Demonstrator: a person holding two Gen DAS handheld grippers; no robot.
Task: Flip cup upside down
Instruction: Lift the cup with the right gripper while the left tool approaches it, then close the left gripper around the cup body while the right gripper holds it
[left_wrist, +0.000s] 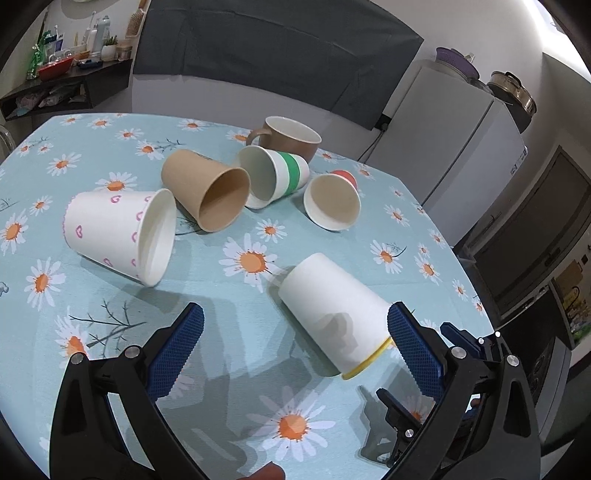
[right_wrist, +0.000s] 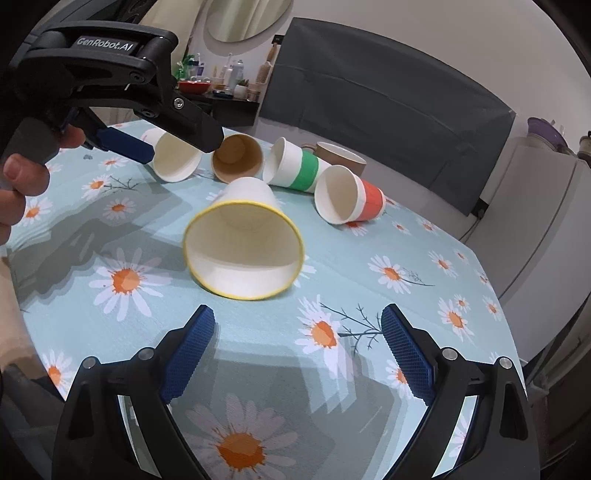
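Note:
A white paper cup with a yellow rim (left_wrist: 334, 317) lies on its side on the daisy tablecloth (left_wrist: 229, 295). In the right wrist view the cup (right_wrist: 245, 240) shows its open mouth toward the camera. My left gripper (left_wrist: 295, 347) is open just above the cloth, with the cup's rim near its right pad. My right gripper (right_wrist: 297, 350) is open and empty, a short way in front of the cup's mouth. The left gripper also shows at the upper left of the right wrist view (right_wrist: 173, 144).
Several more cups lie on their sides behind: a white one with pink hearts (left_wrist: 118, 236), a brown one (left_wrist: 207, 192), a green-striped one (left_wrist: 273, 177), a red-banded one (left_wrist: 332, 201). A brown mug (left_wrist: 291, 136) stands upright. A fridge (left_wrist: 454, 155) stands beyond the table edge.

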